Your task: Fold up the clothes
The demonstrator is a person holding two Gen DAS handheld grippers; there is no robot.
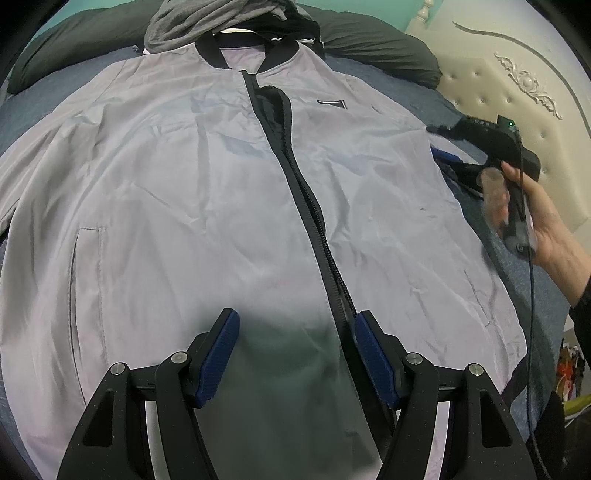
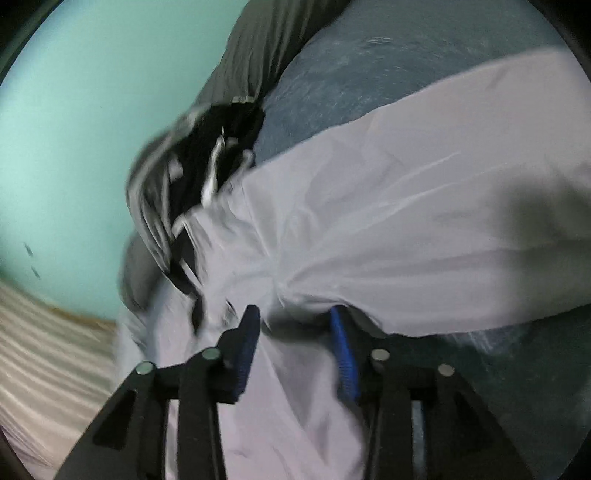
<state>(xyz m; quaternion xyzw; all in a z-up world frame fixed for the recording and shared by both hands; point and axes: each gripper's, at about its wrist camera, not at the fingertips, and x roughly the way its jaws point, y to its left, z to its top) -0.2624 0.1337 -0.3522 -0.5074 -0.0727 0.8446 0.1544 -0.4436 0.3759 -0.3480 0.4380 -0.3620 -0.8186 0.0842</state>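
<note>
A pale grey jacket (image 1: 192,177) lies spread front-up on the bed (image 1: 517,280), covering most of the blue cover. Its long axis runs from the hem at the near edge of the bed, where the left tongs (image 1: 295,343) hover, to the black collar (image 1: 255,51) at the far edge, just in front of a heap of grey and black clothes (image 1: 229,18); the dark zip (image 1: 295,177) marks that line and is partly open below the collar. The left tongs stand wide and hold nothing, poised above the hem with the zip running close past one pad, so the left side reaches the hem and the sleeve that spreads towards the bed's left edge. The right tongs (image 2: 295,332) are at the opposite flank, by the bed's edge nearest the padded headboard (image 1: 517,92), carried in the person's hand (image 1: 546,221). In the right wrist view pale cloth bunches and puckers between the blue pads (image 2: 343,358), which stand at a middling gap; the frame is blurred, and it cannot be told whether they grip the cloth or merely straddle it. In that view the jacket stretches away from these tongs and off to the right, with the striped cuff or collar rib (image 2: 192,184) just beyond and to the left. The right side is plainly nearer that flank, and any fold across the zip line would, by judgement, turn on carrying that side over towards the bed's left edge.
</note>
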